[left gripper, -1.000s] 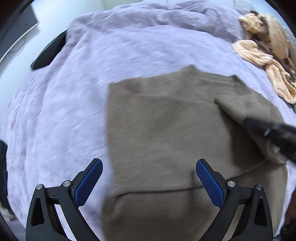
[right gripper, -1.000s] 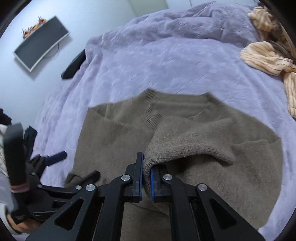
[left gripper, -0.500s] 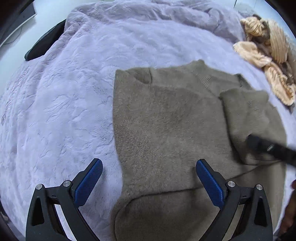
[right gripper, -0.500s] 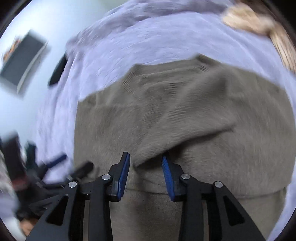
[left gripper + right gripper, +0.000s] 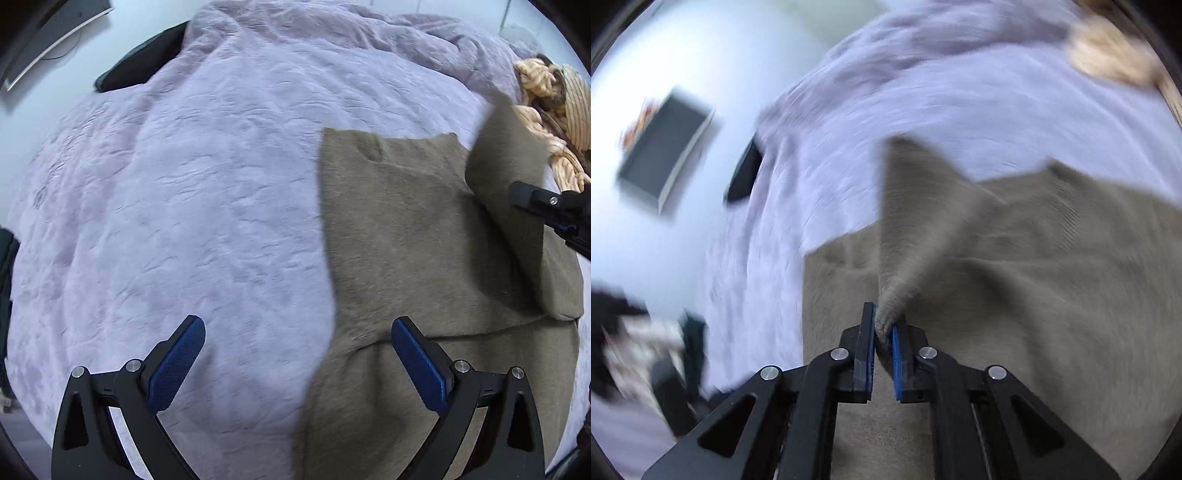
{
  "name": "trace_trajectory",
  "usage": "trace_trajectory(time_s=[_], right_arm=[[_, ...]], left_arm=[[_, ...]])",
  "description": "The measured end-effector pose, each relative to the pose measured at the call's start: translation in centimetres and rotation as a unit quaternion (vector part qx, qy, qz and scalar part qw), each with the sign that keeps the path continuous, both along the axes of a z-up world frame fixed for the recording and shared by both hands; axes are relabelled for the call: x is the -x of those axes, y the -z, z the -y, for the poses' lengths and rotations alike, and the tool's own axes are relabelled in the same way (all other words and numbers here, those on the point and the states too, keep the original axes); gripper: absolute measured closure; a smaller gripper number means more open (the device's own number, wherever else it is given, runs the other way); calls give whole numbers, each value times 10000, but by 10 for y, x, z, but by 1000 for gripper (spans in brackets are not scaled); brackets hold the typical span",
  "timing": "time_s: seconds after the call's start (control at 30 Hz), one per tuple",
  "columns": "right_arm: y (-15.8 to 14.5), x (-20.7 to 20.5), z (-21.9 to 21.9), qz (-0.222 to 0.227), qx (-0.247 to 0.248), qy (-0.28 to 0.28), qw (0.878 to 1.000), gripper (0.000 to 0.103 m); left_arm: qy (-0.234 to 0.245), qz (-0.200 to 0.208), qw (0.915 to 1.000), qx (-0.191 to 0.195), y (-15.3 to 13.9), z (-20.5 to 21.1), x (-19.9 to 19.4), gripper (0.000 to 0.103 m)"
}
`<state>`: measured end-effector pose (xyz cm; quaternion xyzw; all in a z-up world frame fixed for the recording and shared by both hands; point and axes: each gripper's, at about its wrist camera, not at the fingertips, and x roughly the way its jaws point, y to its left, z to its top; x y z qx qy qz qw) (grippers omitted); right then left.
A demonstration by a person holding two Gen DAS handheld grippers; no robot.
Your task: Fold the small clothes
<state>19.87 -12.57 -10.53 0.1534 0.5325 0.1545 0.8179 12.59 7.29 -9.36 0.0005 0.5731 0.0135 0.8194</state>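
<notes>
The right gripper (image 5: 882,334) is pinching a sleeve (image 5: 916,221) of the olive sweater (image 5: 406,236) lying on the lilac blanket (image 5: 203,184), lifting it to fold across the body, while the left gripper (image 5: 295,365) is hovering wide open and empty over the sweater's left edge.

Bed covered by crumpled lilac blanket (image 5: 207,192). Pale wall behind; dark curved-edge panel (image 5: 665,147) mounted on it. Light even, diffuse.
</notes>
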Motion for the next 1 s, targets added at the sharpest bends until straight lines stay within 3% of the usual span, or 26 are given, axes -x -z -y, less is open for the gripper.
trace_trajectory(time_s=[0.1,0.23,0.27,0.4,0.47,0.6,0.7,0.8,0.9,1.0], right_arm=[[16,6,-60,94,1051,-1031,9891,94],[48,25,-91,-137,1828,-1661,9689,90],[50,30,-94,-103,1923,-1701,9664,87],[35,49,-98,-29,1937,-1893,9626,52],[22,55,-87,-77,1671,-1765,9700,52],[7,59,-20,-483,925,-680,9922,52],[2,73,63,-838,310,657,9938,52],[9,99,146,-1153,-136,1863,9756,51],[22,120,207,-1341,-563,2734,9508,51],[43,130,242,-1473,-1089,3284,9266,52]], left_arm=[[-261,-76,9996,-48,3,-19,8,2],[-467,-198,9987,3,6,-42,16,2],[-463,-186,9988,22,5,-45,16,2],[-248,-119,9994,223,-3,-45,9,2],[-52,-54,9992,404,-10,-38,3,2],[353,-14,9955,878,-23,-14,-13,2],[609,73,9952,769,-26,11,-26,2],[700,113,9956,615,-20,31,-43,2],[620,-70,9971,437,-4,41,-62,2],[567,-272,9979,123,15,51,-70,2]])
